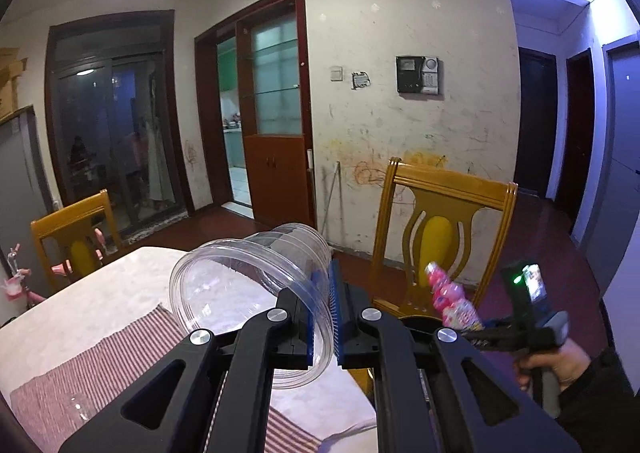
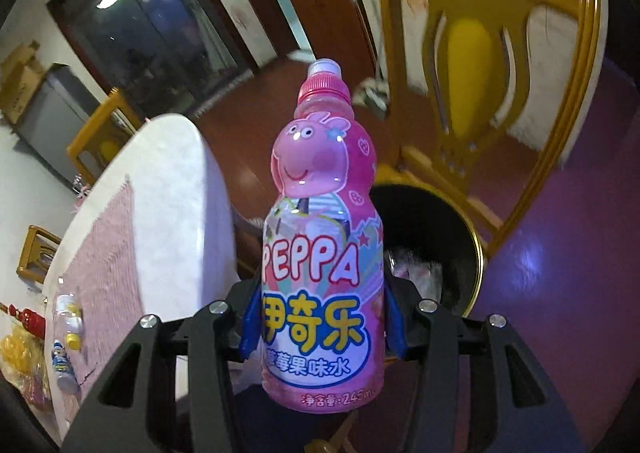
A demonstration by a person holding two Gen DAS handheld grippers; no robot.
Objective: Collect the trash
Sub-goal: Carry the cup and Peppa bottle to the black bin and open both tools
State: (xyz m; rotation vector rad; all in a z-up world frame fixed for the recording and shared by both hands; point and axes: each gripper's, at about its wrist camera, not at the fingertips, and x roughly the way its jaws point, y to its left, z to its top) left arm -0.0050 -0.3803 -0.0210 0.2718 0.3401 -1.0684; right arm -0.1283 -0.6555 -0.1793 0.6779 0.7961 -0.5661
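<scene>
Over the near right edge of the tabletop (image 1: 120, 293), my left jaws pinch the thin rim of a light, crushable clear tub (image 1: 248, 293), while my right jaws clamp the slick pink bottle (image 2: 320, 253) low on its stiff body, above the dark bin (image 2: 440, 245).

Pink bottle (image 2: 322, 253) label reading "PEPPA", "伊奇乐", "草莓果味水", "净含量:245mL"

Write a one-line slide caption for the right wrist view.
Right gripper clamps a pink Peppa drink bottle above a dark trash bin, beside the white table.
</scene>
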